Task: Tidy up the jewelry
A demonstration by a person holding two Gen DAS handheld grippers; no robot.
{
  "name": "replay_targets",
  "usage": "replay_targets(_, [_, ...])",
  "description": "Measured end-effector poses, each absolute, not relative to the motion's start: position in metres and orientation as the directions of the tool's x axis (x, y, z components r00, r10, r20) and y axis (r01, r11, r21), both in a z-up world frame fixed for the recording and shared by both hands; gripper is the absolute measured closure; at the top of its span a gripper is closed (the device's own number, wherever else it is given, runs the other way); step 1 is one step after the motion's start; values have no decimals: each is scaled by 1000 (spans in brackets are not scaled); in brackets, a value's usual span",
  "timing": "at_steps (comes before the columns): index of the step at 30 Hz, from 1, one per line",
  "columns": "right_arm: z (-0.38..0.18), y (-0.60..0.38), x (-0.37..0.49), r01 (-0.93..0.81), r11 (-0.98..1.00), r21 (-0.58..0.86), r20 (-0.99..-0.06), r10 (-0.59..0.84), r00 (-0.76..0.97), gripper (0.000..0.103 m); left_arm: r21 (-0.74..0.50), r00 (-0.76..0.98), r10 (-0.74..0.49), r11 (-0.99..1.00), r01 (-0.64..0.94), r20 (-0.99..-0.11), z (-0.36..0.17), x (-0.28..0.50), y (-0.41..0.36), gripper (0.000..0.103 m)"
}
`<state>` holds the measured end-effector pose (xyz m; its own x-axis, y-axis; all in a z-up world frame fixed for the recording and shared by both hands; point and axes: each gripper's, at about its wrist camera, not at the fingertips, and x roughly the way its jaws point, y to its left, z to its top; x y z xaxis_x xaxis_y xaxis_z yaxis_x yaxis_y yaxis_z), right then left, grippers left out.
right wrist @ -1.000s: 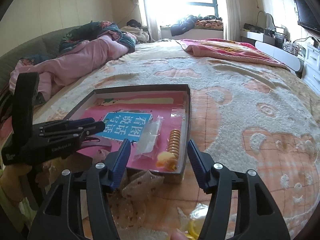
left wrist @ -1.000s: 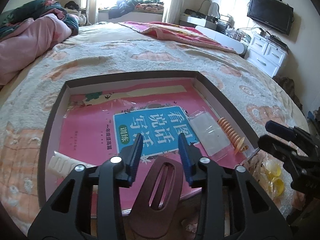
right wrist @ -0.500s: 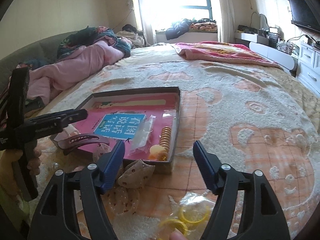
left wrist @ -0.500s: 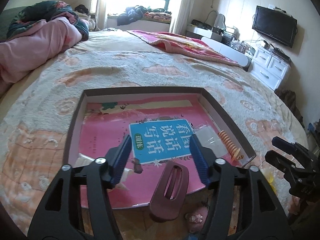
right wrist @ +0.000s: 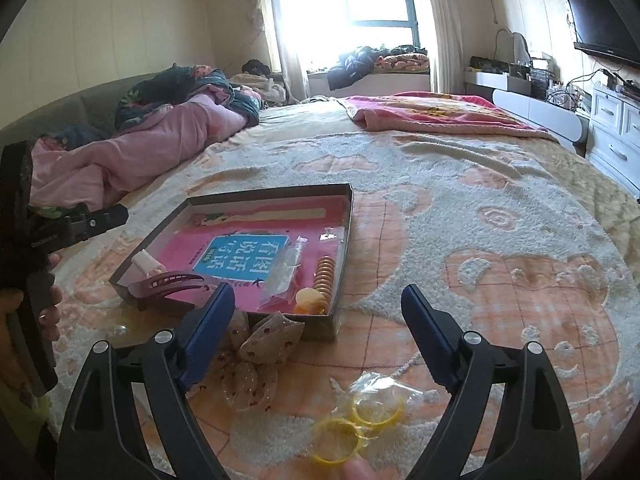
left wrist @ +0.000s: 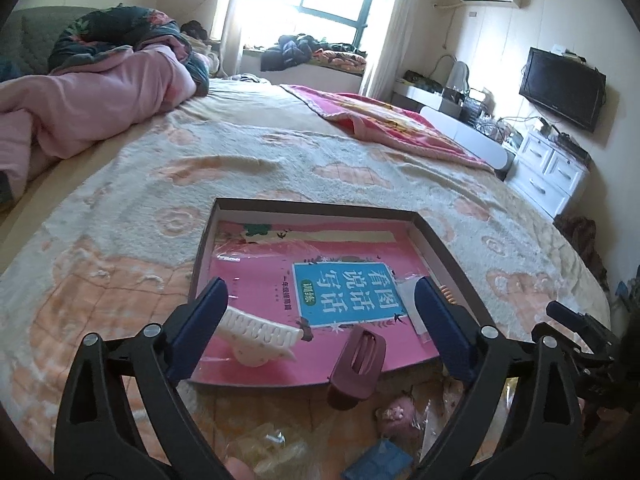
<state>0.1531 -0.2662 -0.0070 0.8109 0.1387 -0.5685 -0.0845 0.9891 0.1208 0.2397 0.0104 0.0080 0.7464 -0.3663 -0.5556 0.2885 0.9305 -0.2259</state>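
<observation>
Both claws, left claw [left wrist: 320, 312] and right claw [right wrist: 316, 312], opening on nothing; orange coil [left wrist: 446, 293] half-hidden.

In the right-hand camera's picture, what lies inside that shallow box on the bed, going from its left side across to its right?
White hair clip → dark red hair clip → blue-labelled pink book → clear plastic packet → orange spiral hair tie, all in the cardboard box.
</observation>
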Motion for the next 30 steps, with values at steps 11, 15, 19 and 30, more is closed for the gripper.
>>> replay_targets(11, [-8,-268,140,-87,989,119,-573,141,807,20,-68,689,-336,920,385,-642,-16,200,-15,45])
replay_targets(15, [-9,-265,134,-99,989,112,-575,146,805,20,-30,658,-315,914,405,-684,-33,200,-26,64])
replay_targets(19, [-12,-263,127,-107,988,115,-587,155,795,20,-26,646,-296,919,393,-704,-45,204,-27,79])
replay_targets(30, [-21,-251,121,-132,987,97,-609,164,776,20,-70,701,-251,959,276,-668,-37,215,2,83])
